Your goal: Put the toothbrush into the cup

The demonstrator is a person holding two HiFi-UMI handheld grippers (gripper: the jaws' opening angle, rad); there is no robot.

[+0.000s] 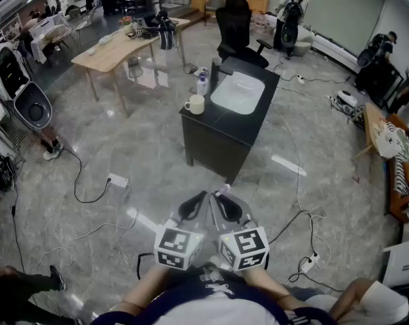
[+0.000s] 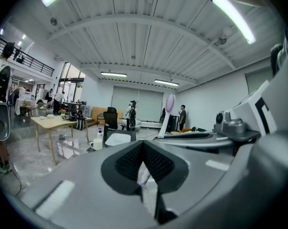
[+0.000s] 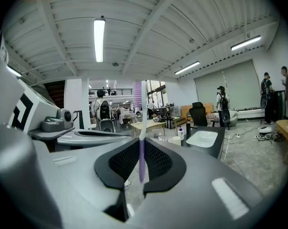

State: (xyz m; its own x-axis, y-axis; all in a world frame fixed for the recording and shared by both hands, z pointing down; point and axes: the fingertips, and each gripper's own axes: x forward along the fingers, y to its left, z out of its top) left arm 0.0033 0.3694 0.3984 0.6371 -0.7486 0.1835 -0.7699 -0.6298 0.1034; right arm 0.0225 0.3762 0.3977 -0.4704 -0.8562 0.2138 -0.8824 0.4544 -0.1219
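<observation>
The task is at an early stage: the toothbrush (image 3: 141, 128) is picked up but not delivered. The right gripper (image 3: 140, 151) has its jaws closed on the purple lower handle, which is pinched between the ribbed pads. The left gripper (image 2: 143, 149) has its pads pressed together at the tips and seems to hold nothing. A pale sliver shows in the narrow gap below the tips, and it may only be floor seen through the gap.

In the head view both grippers are held side by side close to the person's body, well apart from the target. The white cup (image 1: 195, 104) stands on the near left corner of the black sink cabinet (image 1: 218, 134), beside the white basin (image 1: 237, 92), with a soap bottle (image 1: 202, 84) just behind it. What is left, as I judge it, is the whole carry across the floor, lining the brush up over the cup's mouth, lowering it in and letting go.

The toothbrush's long axis runs upright, along the jaw line of the right gripper. The bristle head points up and away from the gripper, and the handle end points down into the jaws. The left gripper view shows the same brush rising from the neighbouring gripper, tilted slightly.
</observation>
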